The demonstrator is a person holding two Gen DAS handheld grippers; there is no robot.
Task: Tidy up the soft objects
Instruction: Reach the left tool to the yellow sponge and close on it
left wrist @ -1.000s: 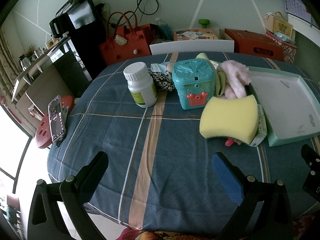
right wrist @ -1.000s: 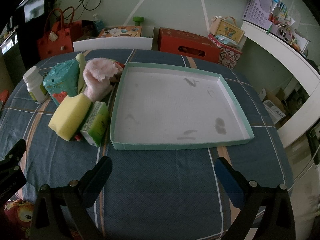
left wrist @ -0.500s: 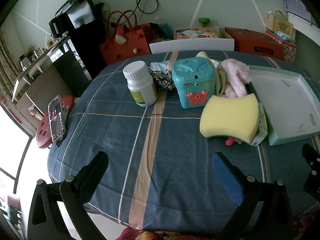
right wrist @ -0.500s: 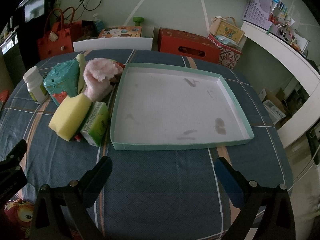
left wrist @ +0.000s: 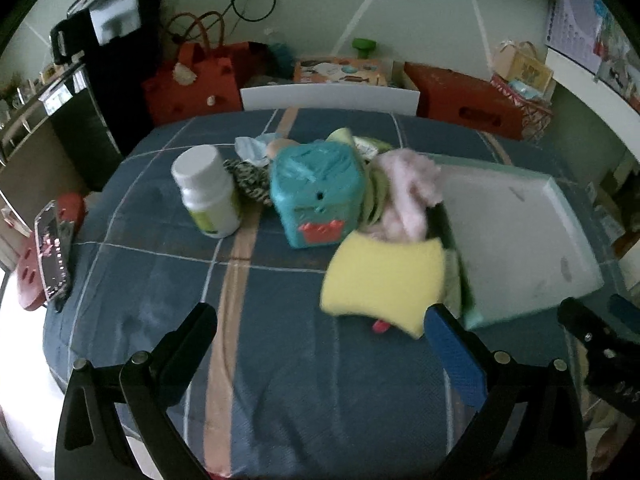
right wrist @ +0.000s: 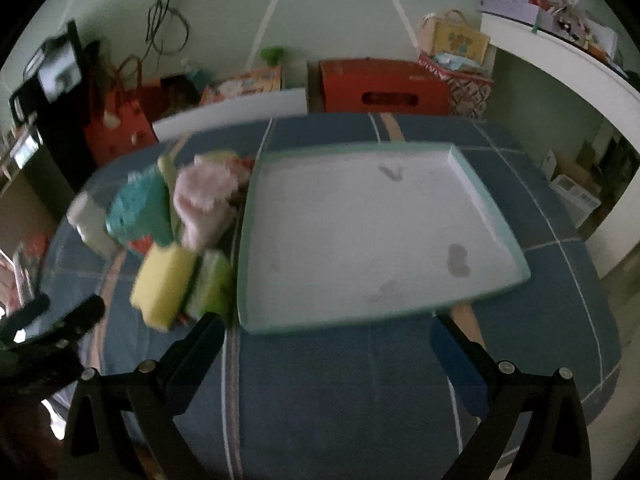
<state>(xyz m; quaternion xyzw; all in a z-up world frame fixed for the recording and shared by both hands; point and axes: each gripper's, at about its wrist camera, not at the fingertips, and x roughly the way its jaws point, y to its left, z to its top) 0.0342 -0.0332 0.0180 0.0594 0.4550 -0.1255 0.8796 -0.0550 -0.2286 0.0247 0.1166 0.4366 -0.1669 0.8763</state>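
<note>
Both grippers, left (left wrist: 320,332) & right (right wrist: 326,336), hover w/ jaws apart & empty over the tablecloth, prob. lining up a grab: yellow sponge (left wrist: 384,280) & pink fluffy cloth (left wrist: 408,192) sit just beside the empty tray (right wrist: 496,216), likely their destination.

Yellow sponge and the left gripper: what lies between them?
Only bare tablecloth, as the left wrist view shows. The left gripper is open and the yellow sponge sits just past its right finger.

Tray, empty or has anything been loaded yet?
Empty. The tray shows only its bare, stained white floor; the yellow sponge and pink plush sit on the tablecloth beside it.
</note>
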